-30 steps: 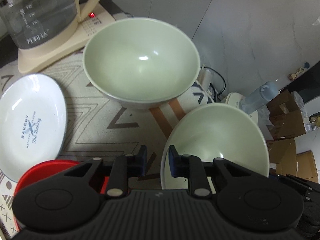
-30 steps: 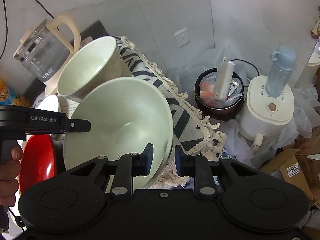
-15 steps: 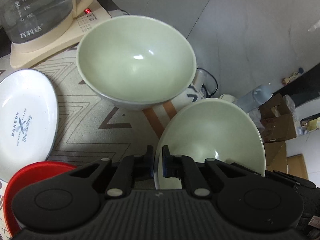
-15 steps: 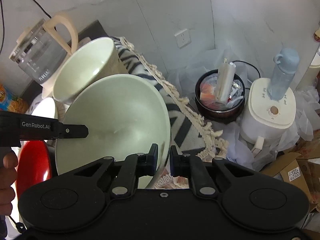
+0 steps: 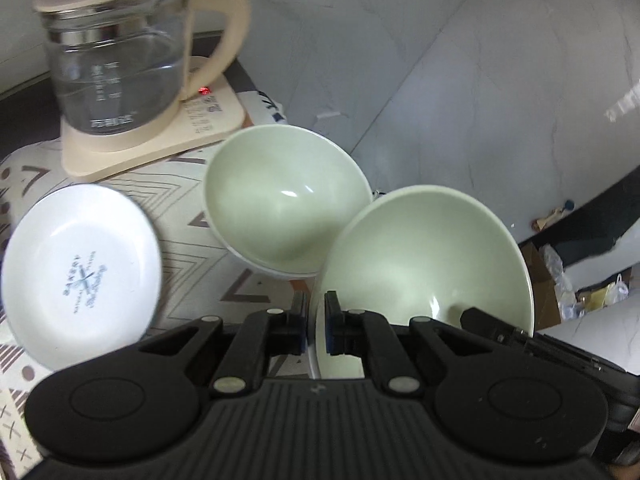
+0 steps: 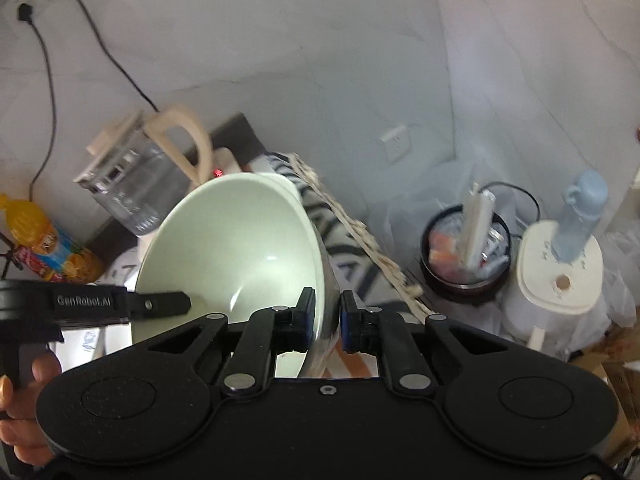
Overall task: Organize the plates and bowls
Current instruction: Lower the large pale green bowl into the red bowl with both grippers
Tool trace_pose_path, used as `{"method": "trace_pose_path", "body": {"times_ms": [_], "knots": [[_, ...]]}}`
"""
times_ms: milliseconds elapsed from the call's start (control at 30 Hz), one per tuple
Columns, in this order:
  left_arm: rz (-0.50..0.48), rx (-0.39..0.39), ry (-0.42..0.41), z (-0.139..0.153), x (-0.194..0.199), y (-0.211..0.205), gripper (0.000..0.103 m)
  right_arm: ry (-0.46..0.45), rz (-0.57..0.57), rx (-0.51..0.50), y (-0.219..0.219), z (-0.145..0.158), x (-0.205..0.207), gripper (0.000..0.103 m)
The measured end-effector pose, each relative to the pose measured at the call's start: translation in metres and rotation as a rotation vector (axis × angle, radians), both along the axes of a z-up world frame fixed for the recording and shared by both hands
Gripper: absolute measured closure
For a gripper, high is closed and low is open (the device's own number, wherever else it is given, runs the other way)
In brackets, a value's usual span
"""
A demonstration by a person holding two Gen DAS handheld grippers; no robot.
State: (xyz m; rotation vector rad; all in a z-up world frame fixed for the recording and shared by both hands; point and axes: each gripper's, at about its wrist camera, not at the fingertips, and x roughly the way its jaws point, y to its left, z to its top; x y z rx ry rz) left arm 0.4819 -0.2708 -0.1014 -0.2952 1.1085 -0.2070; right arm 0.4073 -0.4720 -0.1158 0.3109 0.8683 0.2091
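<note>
Basically both grippers, left (image 5: 316, 320) and right (image 6: 327, 320), are pinched on opposite rims of the lifted bowl (image 5: 424, 264), so keep it level and nest it gently into the other bowl (image 5: 286, 200).

Plate (image 5: 80, 272) left of bowl (image 5: 286, 200), kettle (image 5: 120, 60) behind

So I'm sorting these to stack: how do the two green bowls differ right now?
The far bowl sits on the cloth with nothing gripping it; the near bowl is tilted, its rim pinched by the left claw and the right claw. The near bowl's edge overlaps the far bowl's. Both are pale green, empty, similar in shape.
</note>
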Motion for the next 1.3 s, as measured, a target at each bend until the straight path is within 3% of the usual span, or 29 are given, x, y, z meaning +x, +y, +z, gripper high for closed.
{"method": "trace_pose_path", "body": {"times_ms": [567, 900, 1300], "knots": [[0.132, 0.010, -0.022, 0.034, -0.031, 0.070, 0.096, -0.039, 0.123, 0.012, 0.064, 0.024, -0.010, 0.090], [0.189, 0.016, 0.028, 0.024, -0.057, 0.103, 0.096, 0.002, 0.222, -0.010, 0.098, 0.013, -0.019, 0.090], [0.178, 0.020, 0.112, 0.000, -0.081, 0.116, 0.096, 0.079, 0.257, -0.045, 0.117, -0.007, -0.036, 0.090]]}}
